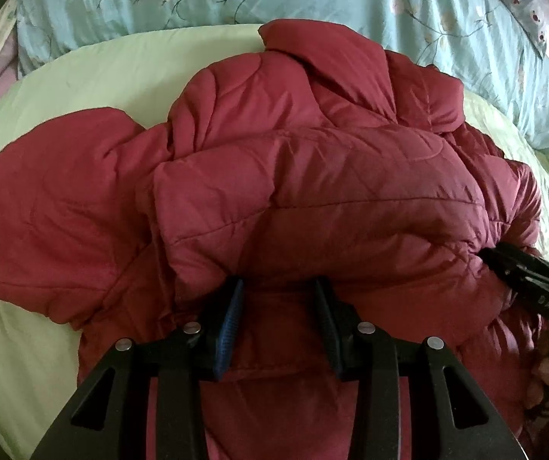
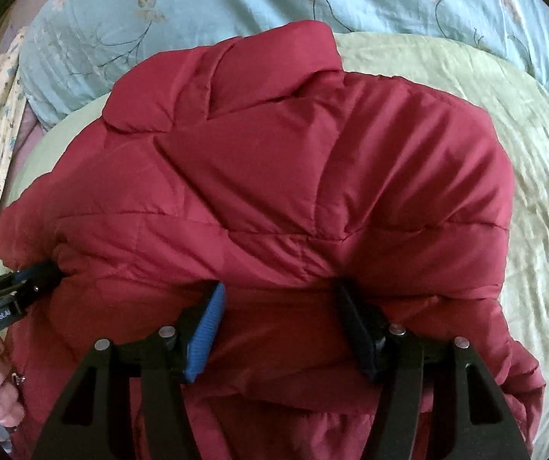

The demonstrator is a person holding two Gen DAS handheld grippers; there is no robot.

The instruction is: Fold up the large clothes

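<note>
One puffy quilted red jacket [image 1: 293, 176] lies bunched on a pale green bed sheet [image 1: 94, 73], just ahead of two hand-held grippers. Left hand-held gripper [image 1: 279, 287] is clamped on a jacket fold; the right hand-held gripper [image 2: 278, 291] has fabric between parted jaws, grip unclear. One blue floral quilt [image 2: 236, 4] lies beyond.

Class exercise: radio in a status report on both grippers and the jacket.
Left gripper and right gripper both clamped on the folded edge of the red puffer jacket. Jacket bunched on the green sheet. Nothing in the way.
</note>
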